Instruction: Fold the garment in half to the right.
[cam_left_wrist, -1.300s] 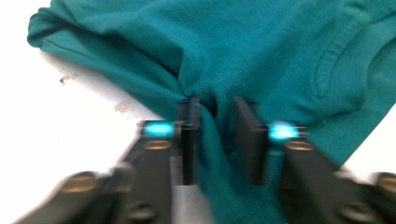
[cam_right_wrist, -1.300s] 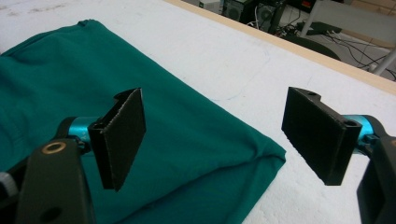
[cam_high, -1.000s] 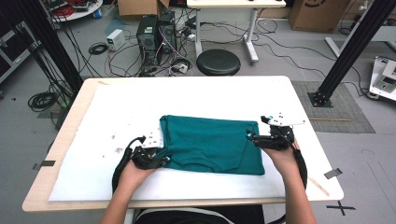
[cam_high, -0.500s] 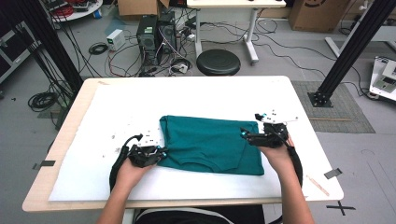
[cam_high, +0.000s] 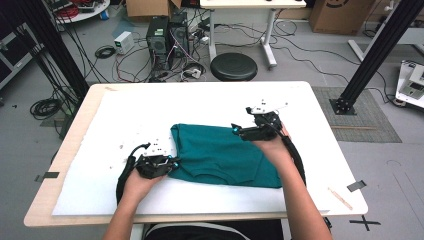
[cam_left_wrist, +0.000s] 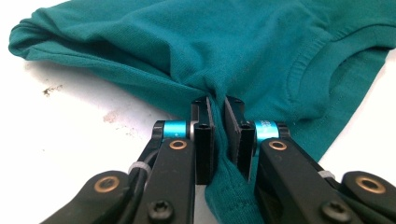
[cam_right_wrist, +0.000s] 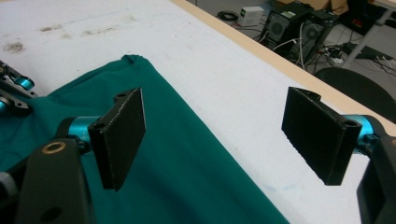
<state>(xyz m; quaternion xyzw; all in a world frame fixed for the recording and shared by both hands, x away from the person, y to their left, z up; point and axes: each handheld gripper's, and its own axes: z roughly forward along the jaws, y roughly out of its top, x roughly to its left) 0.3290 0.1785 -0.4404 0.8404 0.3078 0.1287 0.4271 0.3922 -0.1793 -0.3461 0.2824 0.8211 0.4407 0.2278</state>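
1. On the white-covered bench, the teal T-shirt lies flat and partly folded in front of the person, its long axis running across the bench from the person's left to right; its collar opening faces the near edge.
2. At the shirt's near-left corner, the left hand-held gripper is clenched on a bunched ridge of fabric; its jaws have just been closing, and the cloth is pinched between them, with a strand of hem trailing down through the gap.
3. Above the shirt's far-right part, the right hand-held gripper hangs with jaws wide apart and nothing between them; in the right gripper view the teal cloth lies below and toward its left jaw, while bare white bench shows under the right jaw.
4. The deciding relation, as I judge it: the shirt's free far edge lies just below and slightly left of the right hand-held gripper, so that hand is the nearer one for a second grip, while the left already anchors the opposite corner along the same long axis.
5. Writing: none can be read on the shirt or on either hand-held gripper. A cardboard box on the floor beyond the bench carries a dark printed mark, too partial to read
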